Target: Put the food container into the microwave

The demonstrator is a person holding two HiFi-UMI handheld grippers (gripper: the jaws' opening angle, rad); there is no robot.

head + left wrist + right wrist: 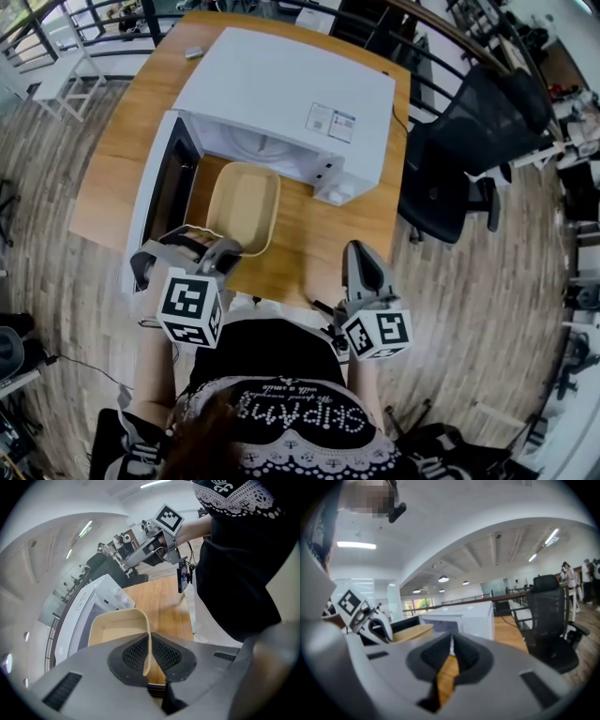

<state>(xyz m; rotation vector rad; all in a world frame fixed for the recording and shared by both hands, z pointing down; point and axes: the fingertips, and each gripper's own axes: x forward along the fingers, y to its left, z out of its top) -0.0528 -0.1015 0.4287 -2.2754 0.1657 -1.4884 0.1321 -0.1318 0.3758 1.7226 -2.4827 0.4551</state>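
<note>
A beige, empty food container (244, 206) is just in front of the white microwave (291, 89), whose door (155, 202) hangs open to the left. My left gripper (208, 251) is shut on the container's near rim. In the left gripper view the thin rim (148, 639) runs between the two pads, with the container (115, 630) beyond and the microwave (86, 609) to its left. Whether the container rests on the table or is lifted, I cannot tell. My right gripper (364, 274) hovers at the table's near edge, shut on nothing (451, 641).
The wooden table (309, 248) carries the microwave, and a small grey object (194, 53) lies at its far end. A black office chair (469, 150) stands right of the table. The right gripper (159, 545) shows across the table in the left gripper view.
</note>
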